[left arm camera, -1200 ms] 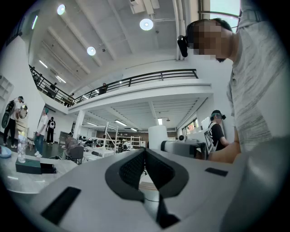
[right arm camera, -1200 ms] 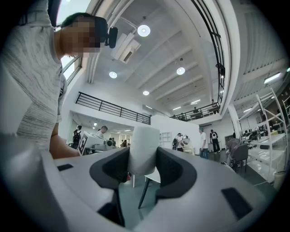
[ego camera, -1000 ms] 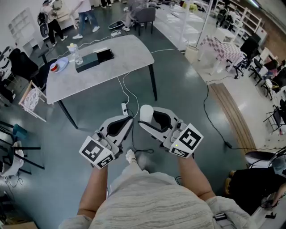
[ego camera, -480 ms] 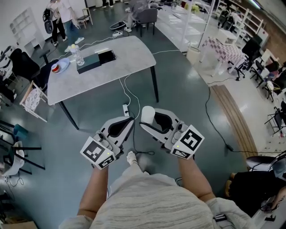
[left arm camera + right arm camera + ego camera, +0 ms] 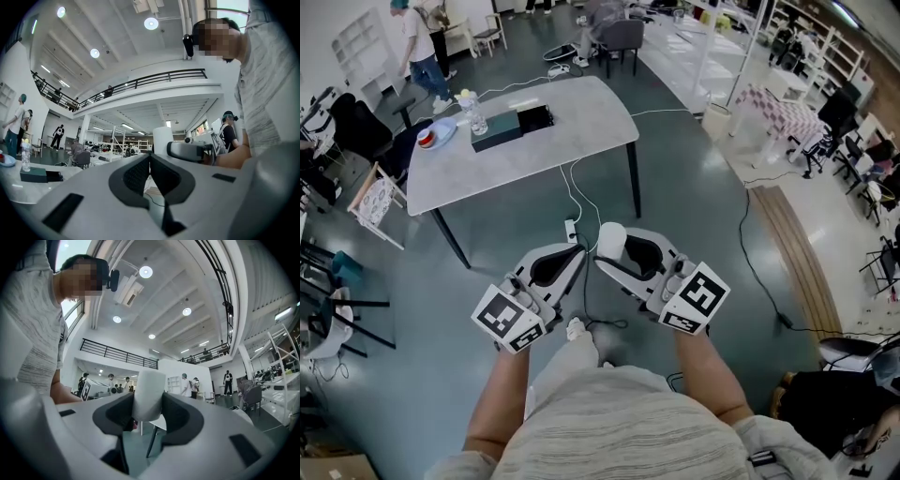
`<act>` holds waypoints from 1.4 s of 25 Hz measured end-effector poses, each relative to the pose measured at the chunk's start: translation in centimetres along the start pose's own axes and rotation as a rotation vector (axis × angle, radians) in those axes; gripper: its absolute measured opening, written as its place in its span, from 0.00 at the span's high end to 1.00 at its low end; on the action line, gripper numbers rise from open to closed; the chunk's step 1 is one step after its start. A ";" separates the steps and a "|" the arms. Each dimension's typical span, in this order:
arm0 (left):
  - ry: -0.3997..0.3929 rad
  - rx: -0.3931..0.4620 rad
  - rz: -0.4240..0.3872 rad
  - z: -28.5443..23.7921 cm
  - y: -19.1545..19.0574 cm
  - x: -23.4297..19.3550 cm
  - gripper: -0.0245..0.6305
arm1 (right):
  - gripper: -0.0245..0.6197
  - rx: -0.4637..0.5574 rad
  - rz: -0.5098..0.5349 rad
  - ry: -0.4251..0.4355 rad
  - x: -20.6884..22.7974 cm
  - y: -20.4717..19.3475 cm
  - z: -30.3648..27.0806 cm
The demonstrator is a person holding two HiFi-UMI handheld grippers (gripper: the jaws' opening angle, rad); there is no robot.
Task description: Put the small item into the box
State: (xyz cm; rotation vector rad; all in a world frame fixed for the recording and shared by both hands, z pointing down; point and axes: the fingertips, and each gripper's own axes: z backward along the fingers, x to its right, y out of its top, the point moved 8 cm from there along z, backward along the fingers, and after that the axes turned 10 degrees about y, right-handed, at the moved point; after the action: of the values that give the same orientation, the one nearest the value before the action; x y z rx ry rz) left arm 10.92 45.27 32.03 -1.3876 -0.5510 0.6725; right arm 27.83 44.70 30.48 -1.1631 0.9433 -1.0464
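Observation:
In the head view, I hold both grippers low in front of my body, over the floor and well short of the grey table (image 5: 572,112). My right gripper (image 5: 610,251) is shut on a small white cylinder (image 5: 610,235), which stands upright between its pads (image 5: 148,397). The left gripper (image 5: 578,251) is shut with nothing in it, its jaws meeting tip to tip (image 5: 150,157). A dark green box (image 5: 497,137) with a black open part (image 5: 534,118) lies on the table's far left; the left gripper view shows the box (image 5: 33,175) far off.
A blue plate (image 5: 437,135) and a water bottle (image 5: 471,112) stand beside the box. A power strip (image 5: 570,231) and cables lie on the floor between me and the table. Chairs line the left side. A person (image 5: 422,52) walks behind the table.
Both grippers hold the same pose and the white cylinder stays gripped. The table sits slightly lower and further right in view. The person behind it has walked left.

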 end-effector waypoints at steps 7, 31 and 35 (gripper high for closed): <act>0.015 0.012 0.009 -0.9 -0.4 -3.4 0.93 | 0.65 -0.022 -0.006 0.002 2.5 -0.5 -2.3; 0.035 0.046 0.009 -3.5 0.6 -33.1 0.93 | 0.65 -0.036 0.005 -0.014 19.5 -4.6 -26.6; 0.049 0.052 0.020 -3.8 0.6 -35.3 0.93 | 0.65 -0.059 0.004 0.002 20.9 -4.8 -28.5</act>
State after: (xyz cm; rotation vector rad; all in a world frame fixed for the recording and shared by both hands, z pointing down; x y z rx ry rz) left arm -11.18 17.47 32.26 -1.3592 -0.4782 0.6630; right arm 5.26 17.11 29.82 -1.2088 0.9827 -1.0227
